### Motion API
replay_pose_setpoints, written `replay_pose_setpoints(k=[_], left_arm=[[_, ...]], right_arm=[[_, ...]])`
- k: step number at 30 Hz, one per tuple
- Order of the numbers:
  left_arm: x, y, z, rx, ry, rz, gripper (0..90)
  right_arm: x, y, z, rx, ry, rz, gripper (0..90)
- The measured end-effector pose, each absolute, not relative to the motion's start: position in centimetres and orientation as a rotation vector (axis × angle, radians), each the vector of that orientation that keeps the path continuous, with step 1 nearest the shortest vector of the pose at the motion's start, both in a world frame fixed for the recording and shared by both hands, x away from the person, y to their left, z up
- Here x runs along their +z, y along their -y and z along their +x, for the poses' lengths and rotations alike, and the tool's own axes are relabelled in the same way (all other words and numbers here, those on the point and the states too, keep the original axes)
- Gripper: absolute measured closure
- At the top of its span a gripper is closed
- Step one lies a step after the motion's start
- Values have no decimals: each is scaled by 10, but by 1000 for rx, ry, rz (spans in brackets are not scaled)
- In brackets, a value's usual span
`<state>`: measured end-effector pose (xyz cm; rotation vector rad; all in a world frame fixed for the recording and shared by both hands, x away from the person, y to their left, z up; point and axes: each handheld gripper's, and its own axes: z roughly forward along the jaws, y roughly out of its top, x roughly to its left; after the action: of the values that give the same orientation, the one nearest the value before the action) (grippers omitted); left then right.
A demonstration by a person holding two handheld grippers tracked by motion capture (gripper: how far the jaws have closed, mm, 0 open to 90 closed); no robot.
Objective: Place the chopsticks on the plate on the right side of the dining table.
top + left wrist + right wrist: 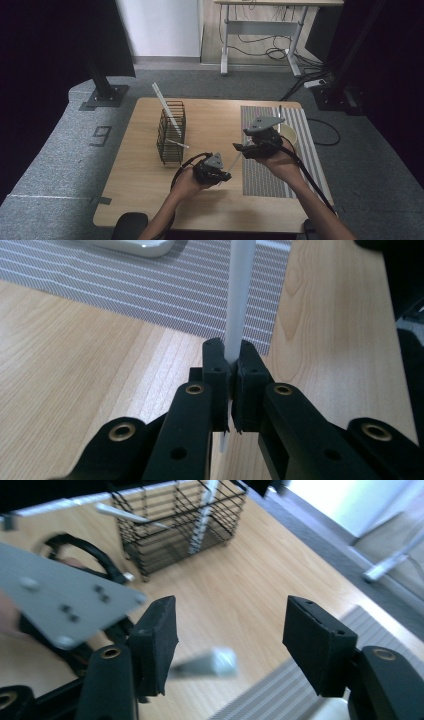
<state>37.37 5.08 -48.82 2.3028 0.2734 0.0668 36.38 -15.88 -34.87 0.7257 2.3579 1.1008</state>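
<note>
Lab (carpet, camera-rig posts (102, 75))

I see a wooden table (150, 190) standing on grey carpet (50, 165). Beyond the table there is a white wall (160, 27) and a desk with metal legs (225, 45), with cables (270, 50) under it. Left of the table, black stands (102, 90) rise. The light is dim.

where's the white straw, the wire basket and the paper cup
white straw (239, 300), left gripper view, shaft above the jaws
wire basket (171, 132), high view, near side wall
paper cup (288, 133), high view, rim
</note>
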Motion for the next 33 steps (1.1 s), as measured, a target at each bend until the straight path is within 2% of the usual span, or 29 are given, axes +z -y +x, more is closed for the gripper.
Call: replay_pose_setpoints(k=[9,33], left_arm=[[-484,-64,372,41,-286,2243,860],[-485,-83,370,1,-250,2148,856]], right_arm=[[-361,177,368,1054,-2293,772,324],[-412,217,370,1060,-2276,910,316]])
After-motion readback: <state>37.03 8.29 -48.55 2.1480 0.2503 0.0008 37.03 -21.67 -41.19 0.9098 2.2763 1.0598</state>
